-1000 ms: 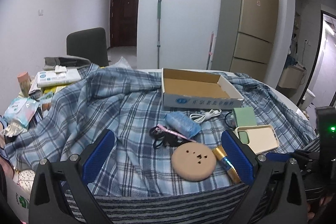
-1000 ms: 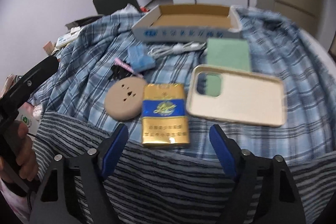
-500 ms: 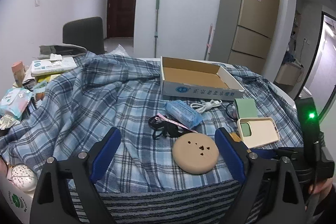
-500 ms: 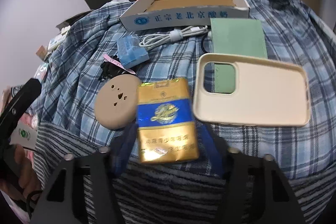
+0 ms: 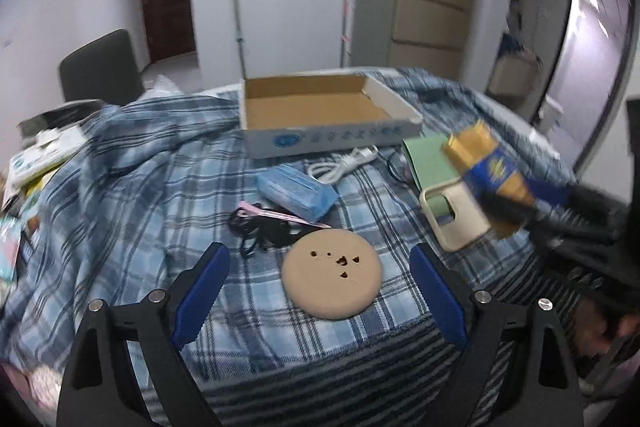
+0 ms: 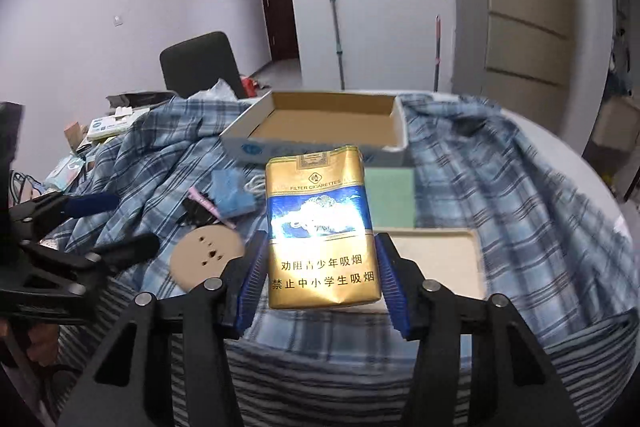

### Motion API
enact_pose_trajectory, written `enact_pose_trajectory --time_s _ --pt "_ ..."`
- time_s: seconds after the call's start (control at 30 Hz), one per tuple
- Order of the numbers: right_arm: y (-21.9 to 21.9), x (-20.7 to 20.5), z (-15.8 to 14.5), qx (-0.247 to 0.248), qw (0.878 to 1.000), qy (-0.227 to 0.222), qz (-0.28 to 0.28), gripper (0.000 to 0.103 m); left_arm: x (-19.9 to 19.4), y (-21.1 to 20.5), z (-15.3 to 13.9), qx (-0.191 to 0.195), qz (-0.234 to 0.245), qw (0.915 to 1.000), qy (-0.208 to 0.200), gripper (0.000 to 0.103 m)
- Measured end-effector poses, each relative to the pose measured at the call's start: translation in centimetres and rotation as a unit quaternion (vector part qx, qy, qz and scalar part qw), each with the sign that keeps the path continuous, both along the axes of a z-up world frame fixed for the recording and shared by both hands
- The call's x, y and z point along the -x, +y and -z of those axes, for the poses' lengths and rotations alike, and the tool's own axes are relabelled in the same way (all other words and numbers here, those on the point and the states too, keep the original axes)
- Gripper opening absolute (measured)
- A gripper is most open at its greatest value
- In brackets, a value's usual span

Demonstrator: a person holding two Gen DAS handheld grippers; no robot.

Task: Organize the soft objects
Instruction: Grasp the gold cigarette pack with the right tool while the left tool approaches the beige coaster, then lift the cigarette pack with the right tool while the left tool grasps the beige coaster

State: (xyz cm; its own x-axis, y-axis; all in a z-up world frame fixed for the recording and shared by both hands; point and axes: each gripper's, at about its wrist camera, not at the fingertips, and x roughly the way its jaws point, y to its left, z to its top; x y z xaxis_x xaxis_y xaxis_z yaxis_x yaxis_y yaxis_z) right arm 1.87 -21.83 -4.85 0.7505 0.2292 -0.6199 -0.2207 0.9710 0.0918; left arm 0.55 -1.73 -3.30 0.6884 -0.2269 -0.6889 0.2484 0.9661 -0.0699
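The right gripper (image 6: 318,285) has lifted the gold-and-blue cigarette pack (image 6: 320,231) off the plaid cloth (image 6: 500,179); a second ago it lay flat there between spread fingers. Now the blue pads (image 6: 251,279) pinch its lower sides, and it stands upright above the cream phone case (image 6: 436,259), whose near edge it hides. The left gripper (image 5: 320,291) hangs spread over the tan disc (image 5: 331,274). Beyond lies the empty cardboard tray (image 6: 320,147), its lettering blurred.

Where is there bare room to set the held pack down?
The cardboard tray floor is bare. Plaid cloth left of the black cords is free too. It is crowded around the tan disc, blue pouch and phone case.
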Motion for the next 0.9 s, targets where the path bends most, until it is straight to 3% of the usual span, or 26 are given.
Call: enact_pose_trajectory --time_s 0.17,0.27,0.5,0.9 --pt "-1.2 -0.4 0.1 0.024 0.999 -0.029 0.028 0.052 -2.3 -1.8 1.6 -0.007 0.043 0.9985 0.033 0.093" --pt "-1.6 -0.8 0.5 0.046 0.997 -0.047 0.04 0.052 -3.5 -2.4 2.9 -0.016 0.043 0.998 0.043 0.093" --pt "-1.8 -1.4 2.0 0.038 0.998 -0.028 0.042 0.052 -4.6 -3.1 4.7 -0.016 0.067 0.9944 0.081 0.093" --pt "-1.8 -1.6 2.5 0.021 0.999 -0.02 0.031 0.052 -6.0 -3.3 7.0 -0.041 0.048 0.9872 0.146 0.093"
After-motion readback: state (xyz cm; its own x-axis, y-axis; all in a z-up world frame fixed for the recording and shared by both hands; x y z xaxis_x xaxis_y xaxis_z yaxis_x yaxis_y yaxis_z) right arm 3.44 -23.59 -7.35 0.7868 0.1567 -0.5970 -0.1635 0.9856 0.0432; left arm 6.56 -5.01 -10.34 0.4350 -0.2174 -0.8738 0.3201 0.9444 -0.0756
